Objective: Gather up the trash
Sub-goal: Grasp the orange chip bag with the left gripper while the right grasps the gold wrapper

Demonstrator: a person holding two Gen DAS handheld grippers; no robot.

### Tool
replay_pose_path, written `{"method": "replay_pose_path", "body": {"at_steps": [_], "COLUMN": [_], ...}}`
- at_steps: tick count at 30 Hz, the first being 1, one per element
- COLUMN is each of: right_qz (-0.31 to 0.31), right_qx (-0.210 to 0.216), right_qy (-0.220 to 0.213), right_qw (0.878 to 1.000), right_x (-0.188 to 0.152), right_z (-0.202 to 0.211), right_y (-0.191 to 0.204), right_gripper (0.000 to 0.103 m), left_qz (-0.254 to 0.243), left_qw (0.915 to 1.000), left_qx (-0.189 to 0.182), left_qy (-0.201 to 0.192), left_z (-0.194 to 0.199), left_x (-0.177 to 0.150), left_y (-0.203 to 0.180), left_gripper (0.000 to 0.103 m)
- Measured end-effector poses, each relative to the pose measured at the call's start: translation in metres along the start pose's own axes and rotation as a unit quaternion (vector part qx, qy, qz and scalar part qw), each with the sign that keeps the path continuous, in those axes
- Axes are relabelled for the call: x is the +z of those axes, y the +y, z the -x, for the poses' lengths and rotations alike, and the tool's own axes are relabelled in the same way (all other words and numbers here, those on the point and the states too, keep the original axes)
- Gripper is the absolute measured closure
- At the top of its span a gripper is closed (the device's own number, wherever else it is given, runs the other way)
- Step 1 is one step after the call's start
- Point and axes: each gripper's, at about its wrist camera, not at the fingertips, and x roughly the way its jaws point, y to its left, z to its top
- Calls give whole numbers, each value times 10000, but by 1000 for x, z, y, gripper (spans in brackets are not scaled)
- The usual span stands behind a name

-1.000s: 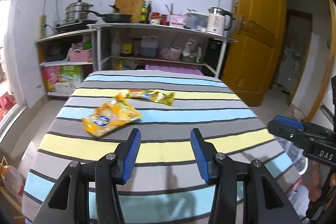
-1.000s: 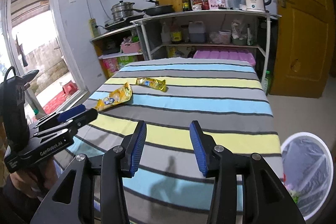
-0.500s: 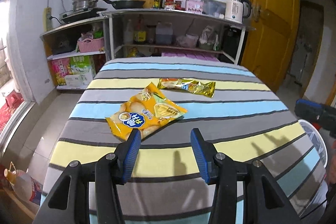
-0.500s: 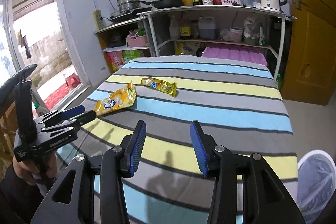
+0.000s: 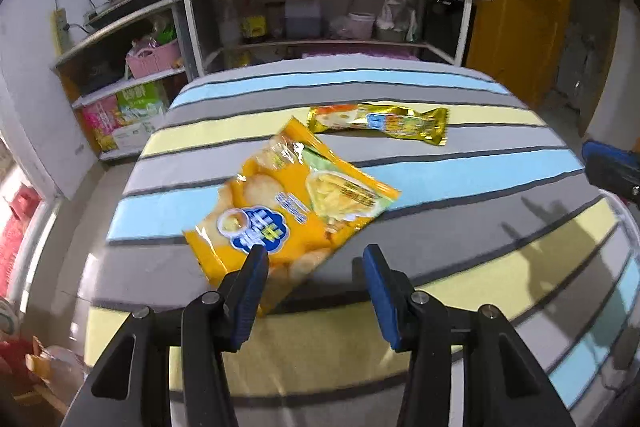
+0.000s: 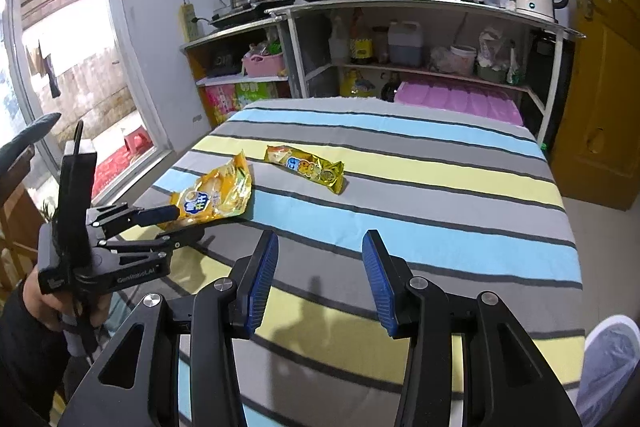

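An orange snack bag [image 5: 288, 203] lies flat on the striped tablecloth [image 5: 460, 247], with a gold wrapper [image 5: 380, 123] just beyond it. My left gripper [image 5: 314, 259] is open and tilted down at the bag's near edge, and its left finger covers the bag's near corner. From the right wrist view, the left gripper [image 6: 176, 223] has its tips at the near end of the orange bag [image 6: 216, 195], not pressing it. The gold wrapper [image 6: 308, 167] lies further back. My right gripper [image 6: 320, 243] hangs open over bare cloth, holding nothing. One of its blue fingers [image 5: 608, 163] shows at the right edge.
Metal shelves [image 6: 400, 11] with pots, bottles and a kettle stand behind the table. A yellow door [image 6: 600, 67] is at the right and a large window [image 6: 72, 67] at the left. A bin with a white liner [image 6: 608, 359] stands on the floor off the table's near right corner.
Both grippers have moved forward over the table. The left one has dropped and closed in on the orange bag, which now reaches its fingertips. Neither gripper's jaws have visibly changed.
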Motion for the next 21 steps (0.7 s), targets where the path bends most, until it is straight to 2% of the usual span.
{"method": "replay_pose_path", "body": {"at_steps": [1, 3, 5, 10, 14, 21], "right_qz": [27, 77, 157, 349, 450, 542], "right_qx": [17, 56, 95, 160, 239, 392], "right_qy": [33, 117, 174, 369, 483, 830], "right_qw": [10000, 9999, 9997, 9986, 9975, 9943], "right_x": [2, 6, 11, 26, 39, 52], "right_z": [-5, -16, -27, -59, -90, -142], "right_y": [0, -2, -3, -8, -14, -22], "right_gripper": [58, 58, 58, 49, 49, 49], "left_qz": [-50, -14, -15, -126, -198, 8], "left_qw": [9999, 9996, 9995, 9995, 9994, 9995], "left_qx": [109, 80, 56, -19, -75, -290], "left_qy": [56, 268, 303, 286, 272, 160], "left_z": [-5, -16, -18, -18, -18, -14], "left_x": [1, 3, 5, 6, 6, 6], "left_y": [0, 0, 1, -3, -7, 3], "left_gripper": [54, 54, 54, 69, 92, 98]}}
